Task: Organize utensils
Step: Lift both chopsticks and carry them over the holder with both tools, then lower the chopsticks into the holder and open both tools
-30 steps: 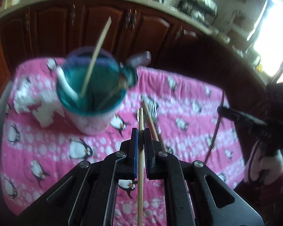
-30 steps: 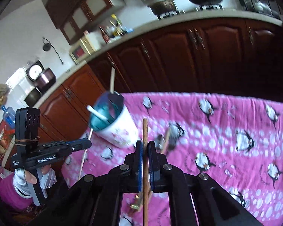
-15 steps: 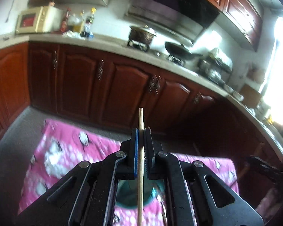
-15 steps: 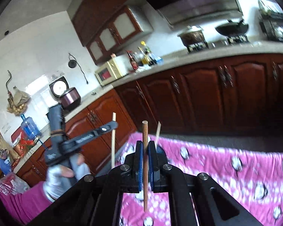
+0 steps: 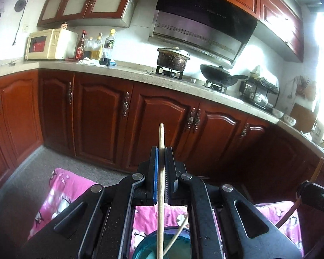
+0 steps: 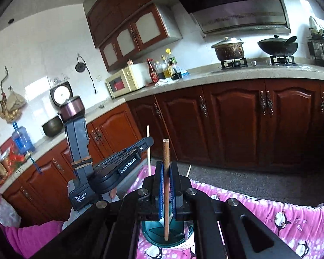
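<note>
In the left wrist view the left claw (image 5: 161, 157) covers most of the teal cup (image 5: 172, 245), and the bottom edge cuts off the pale chopstick (image 5: 161, 183). In the right wrist view the right claw (image 6: 166, 172) hides the cup's (image 6: 155, 235) near rim; the dark chopstick's (image 6: 166, 185) tip inside cannot be judged for contact.

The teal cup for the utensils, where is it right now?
In both wrist views the teal cup sits at the bottom centre on the pink penguin cloth, directly below the right gripper, whose brown stick hangs into its mouth.
</note>
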{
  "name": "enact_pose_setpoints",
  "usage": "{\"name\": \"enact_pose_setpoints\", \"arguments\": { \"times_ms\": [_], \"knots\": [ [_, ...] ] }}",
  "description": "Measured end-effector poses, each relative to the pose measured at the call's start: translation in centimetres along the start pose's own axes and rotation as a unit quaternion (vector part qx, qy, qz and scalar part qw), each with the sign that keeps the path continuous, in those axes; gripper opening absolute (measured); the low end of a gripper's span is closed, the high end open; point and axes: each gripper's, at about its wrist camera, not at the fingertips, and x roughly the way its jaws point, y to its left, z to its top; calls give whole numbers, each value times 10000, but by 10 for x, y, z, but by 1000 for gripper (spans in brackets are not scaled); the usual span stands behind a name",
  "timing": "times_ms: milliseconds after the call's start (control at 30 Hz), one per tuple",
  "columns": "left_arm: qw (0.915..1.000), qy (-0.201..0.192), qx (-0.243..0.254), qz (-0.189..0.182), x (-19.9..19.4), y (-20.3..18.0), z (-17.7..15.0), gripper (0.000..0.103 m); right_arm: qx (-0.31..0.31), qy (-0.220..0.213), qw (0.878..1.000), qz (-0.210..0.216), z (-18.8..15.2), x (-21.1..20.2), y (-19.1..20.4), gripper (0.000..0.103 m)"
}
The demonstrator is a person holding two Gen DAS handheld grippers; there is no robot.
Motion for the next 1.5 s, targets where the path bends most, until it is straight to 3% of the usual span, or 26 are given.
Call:
{"name": "enact_pose_setpoints", "arguments": {
  "times_ms": [467, 833, 900, 1000, 1100, 1167, 1500],
  "knots": [
    [9994, 248, 243, 5, -14, 1, -42, 4, 181, 661, 9976, 101, -44, 49, -15, 5],
    [9985, 504, 181, 62, -18, 5, -54, 4, 522, 752, 9958, -21, -47, 52, -32, 5],
    [9983, 539, 198, 19, -20, 5, -54, 4, 605, 749, 9954, -30, -48, 51, -34, 7],
    [9976, 653, 217, -6, -23, 1, -53, 5, 739, 774, 9943, -24, -48, 50, -38, 19],
    [9969, 753, 219, -14, -27, 0, -55, 22, 760, 765, 9942, -54, -50, 47, -41, 23],
    [9966, 808, 177, -29, -30, 0, -57, 47, 833, 757, 9936, -115, -51, 44, -45, 26],
    [9932, 1138, 230, 19, -44, -10, -57, 56, 1078, 615, 9918, -297, -52, 16, -57, 35]
  ]
}}
